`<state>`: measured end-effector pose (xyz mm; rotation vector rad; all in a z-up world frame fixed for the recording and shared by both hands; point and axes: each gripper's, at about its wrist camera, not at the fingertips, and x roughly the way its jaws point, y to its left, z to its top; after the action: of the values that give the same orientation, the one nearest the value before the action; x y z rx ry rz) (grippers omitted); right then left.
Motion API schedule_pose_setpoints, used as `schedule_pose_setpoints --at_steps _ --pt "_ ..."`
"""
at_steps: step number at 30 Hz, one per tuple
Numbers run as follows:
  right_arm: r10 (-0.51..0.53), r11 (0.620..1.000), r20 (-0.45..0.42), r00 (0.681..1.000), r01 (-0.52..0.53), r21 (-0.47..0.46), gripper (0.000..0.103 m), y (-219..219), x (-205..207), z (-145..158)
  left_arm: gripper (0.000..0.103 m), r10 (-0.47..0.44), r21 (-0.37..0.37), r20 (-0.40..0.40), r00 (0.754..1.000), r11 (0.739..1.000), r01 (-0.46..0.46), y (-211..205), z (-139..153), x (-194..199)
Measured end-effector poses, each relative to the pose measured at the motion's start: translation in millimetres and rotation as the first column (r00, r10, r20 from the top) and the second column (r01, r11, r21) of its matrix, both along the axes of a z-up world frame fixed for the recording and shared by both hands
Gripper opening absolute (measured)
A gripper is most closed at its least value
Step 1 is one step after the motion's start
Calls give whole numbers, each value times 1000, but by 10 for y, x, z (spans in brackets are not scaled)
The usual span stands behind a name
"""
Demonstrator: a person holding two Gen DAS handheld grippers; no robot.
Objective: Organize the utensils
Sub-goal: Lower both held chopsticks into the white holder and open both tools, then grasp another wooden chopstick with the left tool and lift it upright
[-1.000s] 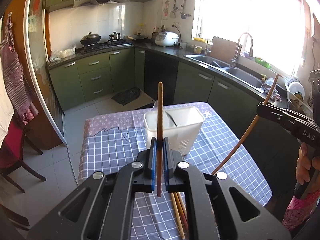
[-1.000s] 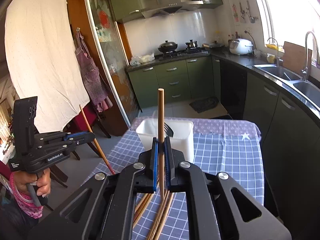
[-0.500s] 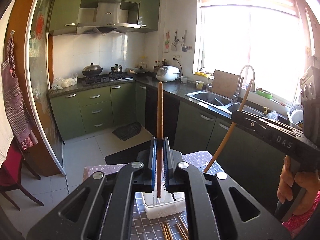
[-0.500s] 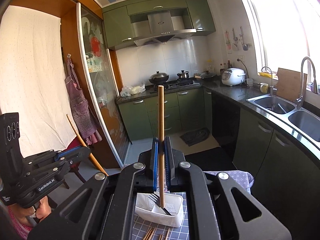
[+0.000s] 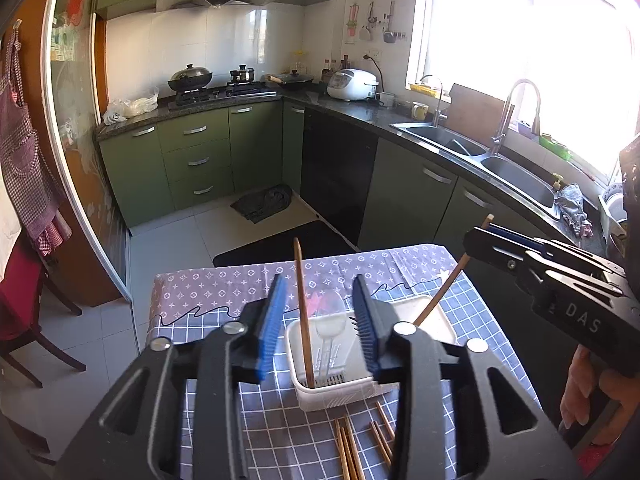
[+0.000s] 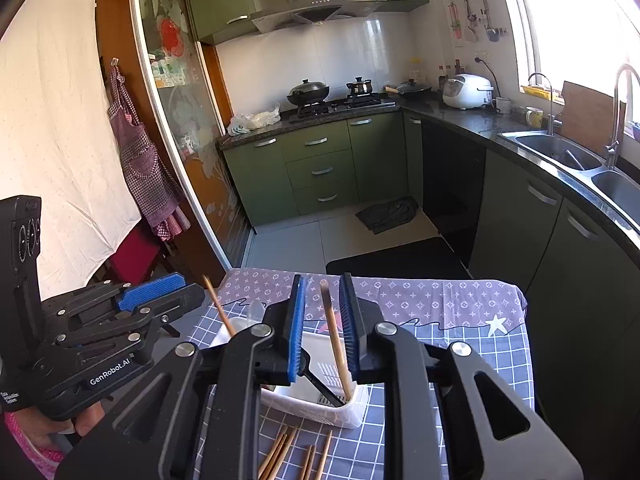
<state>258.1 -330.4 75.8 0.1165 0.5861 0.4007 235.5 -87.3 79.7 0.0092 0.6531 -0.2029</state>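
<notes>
A white slotted utensil basket (image 5: pixel 320 394) (image 6: pixel 340 412) stands on the checked tablecloth. My left gripper (image 5: pixel 318 322) is open above it; a wooden chopstick (image 5: pixel 303 312) stands free in the basket between the jaws. My right gripper (image 6: pixel 322 326) is open too, with another chopstick (image 6: pixel 335 340) leaning in the basket between its jaws. That chopstick shows in the left wrist view (image 5: pixel 440 298). A clear spoon (image 5: pixel 332 328) and a dark fork (image 6: pixel 320 388) also sit in the basket. Several loose chopsticks (image 5: pixel 352 448) (image 6: pixel 288 452) lie on the cloth in front of the basket.
The small table (image 5: pixel 200 308) (image 6: pixel 480 320) stands in a kitchen with green cabinets (image 5: pixel 192 160), a sink counter (image 5: pixel 480 148) at right and a red chair (image 5: pixel 16 280) at left. The table's far edge drops to the tiled floor.
Both grippers have opened and let go of their chopsticks, which now stand in the basket. Both views have tilted back down toward the table.
</notes>
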Motion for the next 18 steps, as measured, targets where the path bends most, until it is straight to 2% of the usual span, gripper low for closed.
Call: schedule_pose_setpoints --at_steps 5,7,9,11,14,16,18 --pt "3 999 63 998 -6 35 20 -113 -509 161 40 2 -18 24 1000 1000 -2 94 146 -220" --pt "-9 1000 82 997 6 27 28 -171 -781 159 51 1 -18 17 1000 1000 0 130 171 -371" --pt "-23 1000 80 997 22 17 31 -253 -1019 60 55 5 -9 -10 1000 1000 -5 152 114 -515" --pt "-39 999 48 998 39 5 35 -356 -1209 -145 56 -12 -6 -66 998 1000 12 173 -36 -647" --pt "-91 995 -37 995 89 -46 42 -490 -1362 -608 56 -32 1 -170 985 999 33 178 -392 -788" --pt "-127 990 -109 986 119 -73 47 -589 -1383 -952 56 -36 -5 -257 966 999 36 182 -688 -826" --pt "-147 988 -182 972 137 -66 48 -682 -1383 -1261 56 -50 -4 -348 936 999 52 137 -1007 -830"
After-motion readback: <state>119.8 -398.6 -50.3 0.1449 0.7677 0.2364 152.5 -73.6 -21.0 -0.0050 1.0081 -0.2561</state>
